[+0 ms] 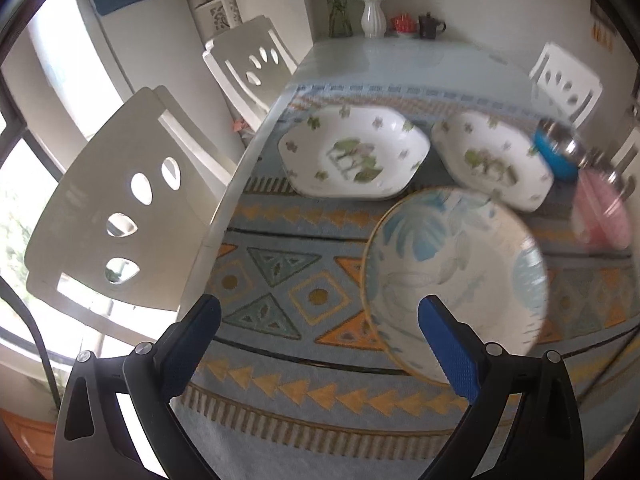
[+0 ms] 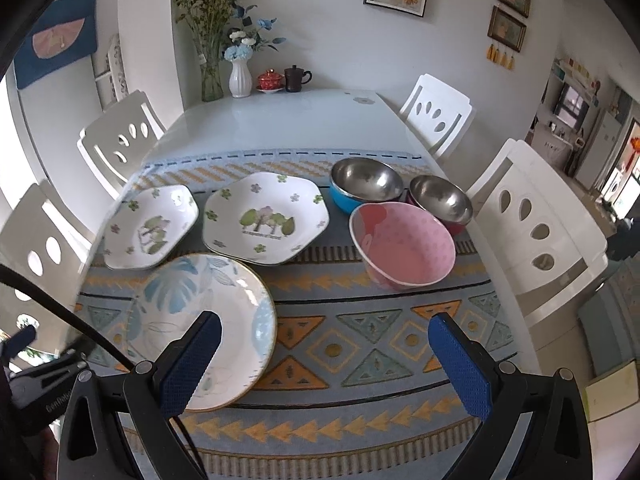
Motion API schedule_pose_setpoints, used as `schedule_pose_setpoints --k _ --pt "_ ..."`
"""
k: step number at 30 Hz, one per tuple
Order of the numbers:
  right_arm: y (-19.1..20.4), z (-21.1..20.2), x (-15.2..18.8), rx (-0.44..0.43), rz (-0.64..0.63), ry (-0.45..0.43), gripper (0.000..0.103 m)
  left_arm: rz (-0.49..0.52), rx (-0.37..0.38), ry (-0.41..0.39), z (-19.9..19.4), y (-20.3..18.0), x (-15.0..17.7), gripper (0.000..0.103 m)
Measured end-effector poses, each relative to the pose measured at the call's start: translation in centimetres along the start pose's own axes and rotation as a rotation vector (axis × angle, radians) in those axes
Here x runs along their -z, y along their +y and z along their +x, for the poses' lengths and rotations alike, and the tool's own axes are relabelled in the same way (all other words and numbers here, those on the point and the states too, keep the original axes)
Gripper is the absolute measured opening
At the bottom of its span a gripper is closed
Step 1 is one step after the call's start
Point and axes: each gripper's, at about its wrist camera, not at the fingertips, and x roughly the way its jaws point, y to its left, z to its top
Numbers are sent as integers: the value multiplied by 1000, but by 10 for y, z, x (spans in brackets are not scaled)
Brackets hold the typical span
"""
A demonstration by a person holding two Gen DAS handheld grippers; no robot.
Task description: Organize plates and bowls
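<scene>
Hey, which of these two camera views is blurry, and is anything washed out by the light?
Left wrist view: motion-smeared, especially the round blue-leaf plate and pink bowl; the window on its left is blown out white. Right wrist view: sharp, evenly lit, with slight glare on the glossy table.

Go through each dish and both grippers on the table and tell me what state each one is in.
Round blue-leaf plate: flat on the cloth, empty.
Larger white floral plate: flat, empty.
Smaller white floral plate: flat, empty.
Pink dotted bowl: upright, empty.
Blue steel bowl: upright, empty.
Red steel bowl: upright, empty.
Left gripper: open, holding nothing.
Right gripper: open, holding nothing.
</scene>
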Motion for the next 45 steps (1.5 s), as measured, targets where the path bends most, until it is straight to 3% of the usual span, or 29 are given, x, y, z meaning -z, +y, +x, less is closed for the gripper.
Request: schedule_pose_setpoints --k 4,7,14,17,21,27,31,37,45 --pt "-17 25 13 33 -3 55 103 14 -4 92 23 -2 12 99" --pt "-33 39 24 40 13 64 103 10 -36 88 37 -2 22 99" --pt "-51 89 50 6 0 145 103 -70 43 43 60 -4 35 100" --pt "-54 99 58 -16 -3 157 103 -99 38 8 57 -2 36 100" --pt "-49 109 64 -22 -35 152 103 -160 0 -14 58 16 39 100" --pt "-43 130 70 -43 -69 151 103 -168 -77 -20 87 27 51 100" --pt "-47 147 73 -137 -59 169 103 -230 -63 -69 93 33 59 102" --pt "-44 149 64 -129 -47 137 103 -357 12 -38 102 47 62 103" --pt "-41 152 59 -131 -46 109 103 -346 -1 -45 101 47 62 103"
